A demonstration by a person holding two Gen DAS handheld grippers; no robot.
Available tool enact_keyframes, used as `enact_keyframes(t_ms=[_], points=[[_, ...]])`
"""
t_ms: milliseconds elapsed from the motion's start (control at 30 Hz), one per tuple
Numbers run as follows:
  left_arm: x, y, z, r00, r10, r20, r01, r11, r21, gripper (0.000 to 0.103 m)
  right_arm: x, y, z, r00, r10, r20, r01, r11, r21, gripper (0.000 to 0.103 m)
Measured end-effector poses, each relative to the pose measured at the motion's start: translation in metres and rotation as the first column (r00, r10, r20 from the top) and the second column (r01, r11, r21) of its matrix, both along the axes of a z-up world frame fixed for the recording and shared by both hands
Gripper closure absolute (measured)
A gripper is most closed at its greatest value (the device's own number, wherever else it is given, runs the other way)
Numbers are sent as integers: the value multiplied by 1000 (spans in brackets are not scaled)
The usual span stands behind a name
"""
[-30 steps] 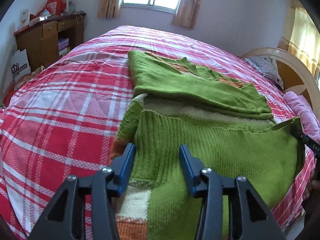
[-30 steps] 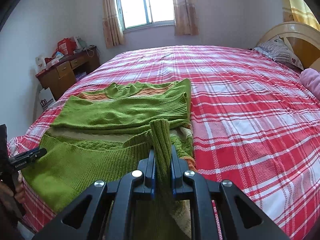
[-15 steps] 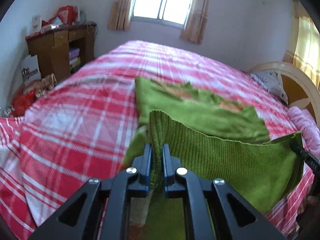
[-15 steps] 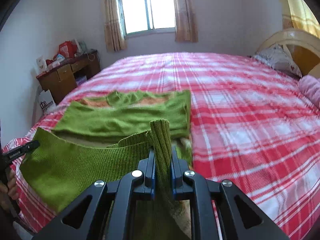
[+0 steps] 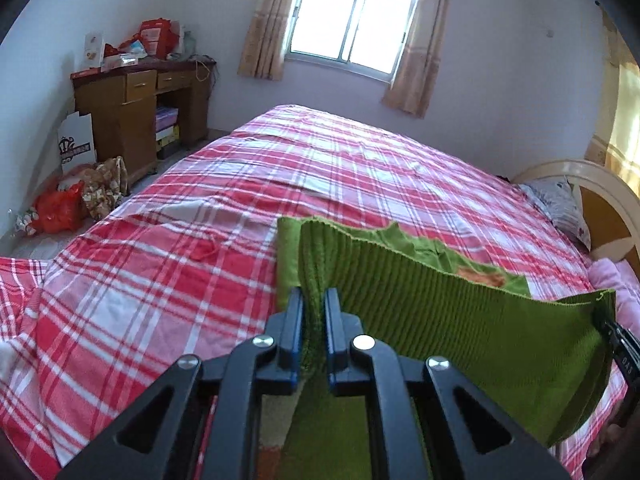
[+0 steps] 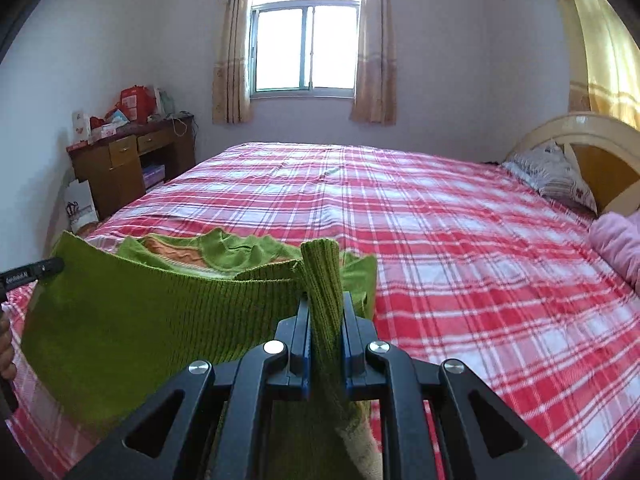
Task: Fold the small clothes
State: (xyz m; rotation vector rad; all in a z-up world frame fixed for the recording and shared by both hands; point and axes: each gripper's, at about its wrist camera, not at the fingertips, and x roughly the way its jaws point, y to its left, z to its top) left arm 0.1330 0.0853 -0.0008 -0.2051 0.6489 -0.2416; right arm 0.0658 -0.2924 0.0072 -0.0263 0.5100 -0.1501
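We've got the left tool (image 5: 313,312) and right tool (image 6: 326,316) both clamped on the green sweater (image 5: 460,320) hem; keep it taut and level, carrying toward the bed's (image 6: 440,220) far edge.

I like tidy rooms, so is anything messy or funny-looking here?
Yes. Bags lie heaped on the floor beside the desk, whose top is piled with boxes. On the bed, the green sweater hangs half-lifted between both tongs, mid-fold.
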Motion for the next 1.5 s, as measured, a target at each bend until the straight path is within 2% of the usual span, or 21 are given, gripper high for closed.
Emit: enact_keyframes(t_ms=[333,500,733,833,967,1033,1067,1133,1200,1267,1300,1367,1433,1467,1500], points=[[45,-11,-3,999,31,-18,-32,999,-23,94,59,-6,-4,1000,-15,-14,14,999,-30,92],[69,-11,-2,999,42,-29,-44,997,-62,94,87,-15,-8,999,-32,-24,32,999,-15,92],[110,-27,0,998,58,-32,-60,997,-50,94,148,-30,-12,997,-51,-50,51,999,-1,92],[131,-37,-9,996,79,-52,-80,996,-30,94,185,-35,-28,994,-62,-93,62,998,-9,92],[156,-51,-37,988,107,-115,-103,994,40,94,213,-38,-61,985,-91,-150,83,995,-59,92],[161,-53,-50,980,121,-158,-113,992,62,93,224,-44,-77,971,-98,-218,92,995,-38,92],[162,-52,-53,978,125,-170,-116,991,62,92,226,-47,-77,970,-101,-220,99,995,-22,92],[160,-53,-51,977,135,-163,-123,989,80,87,225,-49,-77,971,-92,-218,92,996,-10,92],[163,-54,-53,971,158,-179,-140,984,113,80,230,-51,-81,961,-96,-259,99,995,-1,91],[166,-56,-53,964,188,-190,-162,976,146,68,236,-56,-86,948,-119,-296,124,992,-4,80],[166,-56,-53,961,198,-195,-168,973,159,66,239,-58,-89,936,-140,-324,145,989,-7,75],[166,-56,-53,958,202,-202,-169,971,166,62,243,-64,-91,916,-186,-356,196,981,-8,48],[166,-52,-47,954,215,-211,-179,968,179,44,239,-78,-88,915,-188,-358,226,972,69,41],[161,-49,-42,953,209,-220,-169,968,184,35,230,-87,-82,926,-179,-334,235,962,137,41],[156,-47,-38,957,190,-219,-152,972,180,34,215,-94,-73,939,-200,-282,255,950,178,41]])
